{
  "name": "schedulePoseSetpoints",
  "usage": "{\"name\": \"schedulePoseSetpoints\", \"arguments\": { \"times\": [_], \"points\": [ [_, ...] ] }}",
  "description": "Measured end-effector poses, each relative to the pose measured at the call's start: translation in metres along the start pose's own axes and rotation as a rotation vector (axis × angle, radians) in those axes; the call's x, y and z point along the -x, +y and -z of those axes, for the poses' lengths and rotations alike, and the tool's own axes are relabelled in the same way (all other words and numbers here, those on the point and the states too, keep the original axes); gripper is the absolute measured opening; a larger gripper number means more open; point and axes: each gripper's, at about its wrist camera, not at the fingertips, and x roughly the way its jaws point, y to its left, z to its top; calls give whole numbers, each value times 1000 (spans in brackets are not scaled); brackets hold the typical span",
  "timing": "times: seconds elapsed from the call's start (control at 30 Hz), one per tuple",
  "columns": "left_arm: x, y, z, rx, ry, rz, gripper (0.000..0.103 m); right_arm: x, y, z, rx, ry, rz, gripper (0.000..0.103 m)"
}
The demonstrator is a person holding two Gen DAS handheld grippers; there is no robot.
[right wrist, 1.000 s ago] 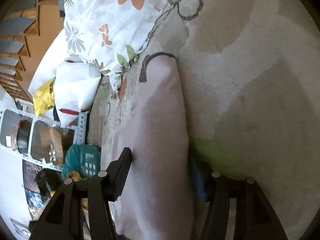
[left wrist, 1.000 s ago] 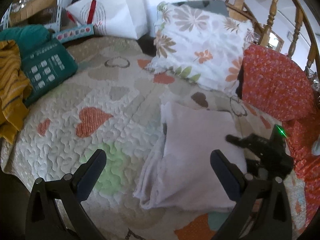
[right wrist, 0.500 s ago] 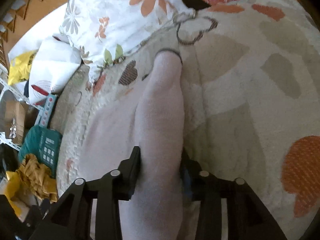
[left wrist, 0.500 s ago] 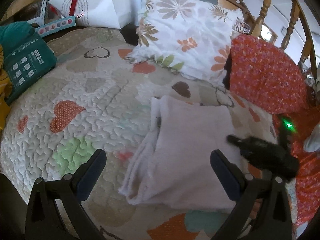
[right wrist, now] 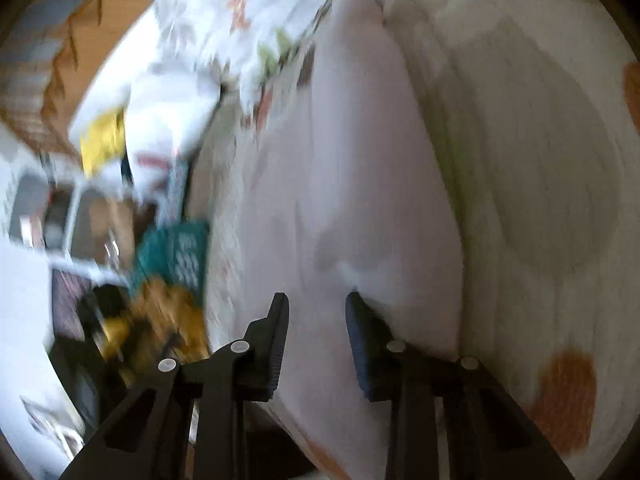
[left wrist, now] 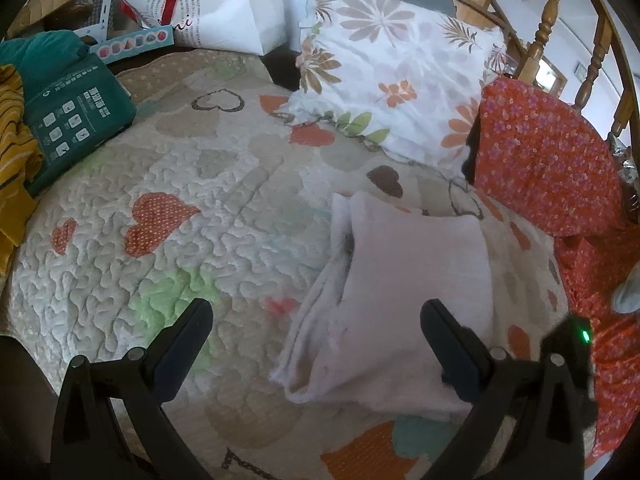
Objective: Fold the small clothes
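So the pale pink garment (left wrist: 404,304) is lying folded on our heart-print quilt (left wrist: 168,248), toward the right side of the bed, with a couple of layers peeking out along its left edge. It sits just below the floral pillow (left wrist: 396,84) and next to the red flowery cushion (left wrist: 544,152).

Our left gripper (left wrist: 316,332) is spread wide and holding nothing; its left finger hangs over bare quilt and its right finger (left wrist: 452,344) is over the near right part of the garment. Whether that finger actually touches the fabric we can't tell.

Our right gripper (right wrist: 316,332) shows up in its own camera with the garment (right wrist: 360,184) filling the middle of a pretty blurry shot. The fingers have a narrow gap between them, and pink cloth sits in that gap and under both pads, but they don't look clamped together on it, so honestly we can't tell if it's pinching the fabric or just resting on top. From the left camera only a dark bit of that gripper with a green light (left wrist: 585,335) pokes out at the right edge.

Further out on the left there's a teal package (left wrist: 76,108), something mustard yellow (left wrist: 16,152) beside it, and a white paper bag (left wrist: 224,12) at the back.
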Motion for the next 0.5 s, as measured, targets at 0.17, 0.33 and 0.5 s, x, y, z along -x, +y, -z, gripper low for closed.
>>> {"name": "schedulePoseSetpoints", "arguments": {
  "times": [0.17,0.33,0.5],
  "points": [
    [9,4,3,-9,-33,-16,103,43,-1,18,3,47,33,33],
    [25,-14,14,-100,-138,-88,103,75,14,31,122,-2,181,52],
    [27,-32,25,-154,-159,-59,103,74,37,44,283,-86,355,52]
  ]
}}
